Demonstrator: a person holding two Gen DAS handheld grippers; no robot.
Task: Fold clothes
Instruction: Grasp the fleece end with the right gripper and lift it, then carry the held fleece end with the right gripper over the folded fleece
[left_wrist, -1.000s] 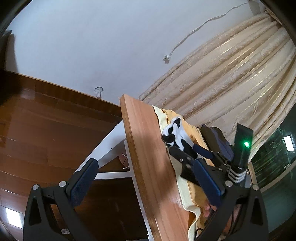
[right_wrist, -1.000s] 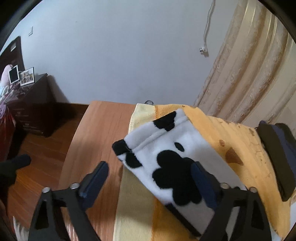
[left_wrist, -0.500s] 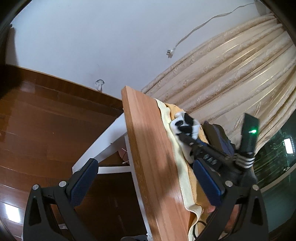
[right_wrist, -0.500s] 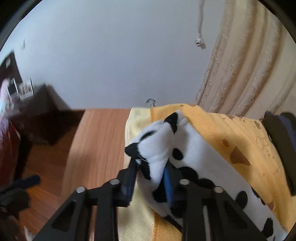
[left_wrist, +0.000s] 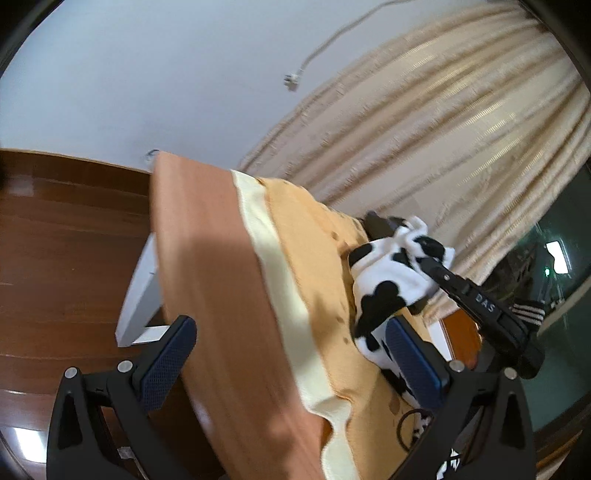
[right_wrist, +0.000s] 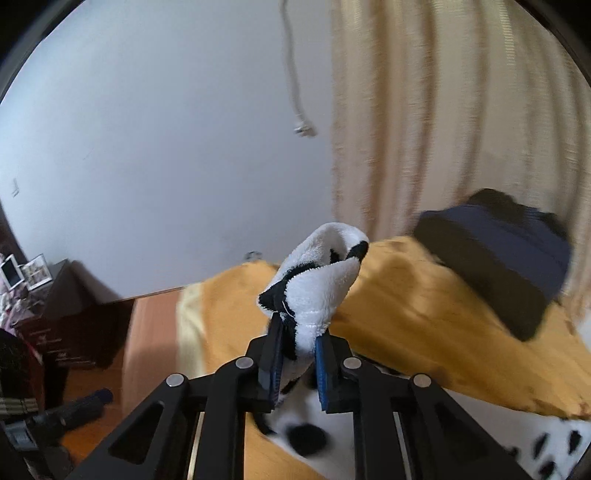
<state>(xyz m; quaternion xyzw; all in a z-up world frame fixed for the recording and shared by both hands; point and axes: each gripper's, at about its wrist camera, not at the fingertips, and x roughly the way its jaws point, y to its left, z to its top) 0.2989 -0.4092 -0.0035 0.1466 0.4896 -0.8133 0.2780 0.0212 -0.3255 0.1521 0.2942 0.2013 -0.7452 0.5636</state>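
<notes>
A white fleece garment with black cow spots (right_wrist: 317, 291) lies on an orange and cream cloth (right_wrist: 424, 325) over a wooden table (left_wrist: 221, 295). My right gripper (right_wrist: 299, 365) is closing on a bunched corner of the garment and holds it lifted off the cloth; the pads press the fabric. In the left wrist view that right gripper (left_wrist: 428, 264) reaches in from the right with the garment (left_wrist: 384, 280) hanging from it. My left gripper (left_wrist: 291, 358) stands open over the table's near edge, with nothing between its fingers (left_wrist: 170, 354).
A folded dark navy garment (right_wrist: 509, 254) rests at the far right of the cloth. Beige curtains (left_wrist: 424, 140) hang behind the table, and a white cable (right_wrist: 295, 81) dangles on the wall. Dark wooden floor (left_wrist: 55, 240) and a dark cabinet (right_wrist: 70, 317) lie to the left.
My right gripper went from open around the flat spotted garment to shut on its corner, then rose and swung right with it. My left gripper shifted toward the table.
</notes>
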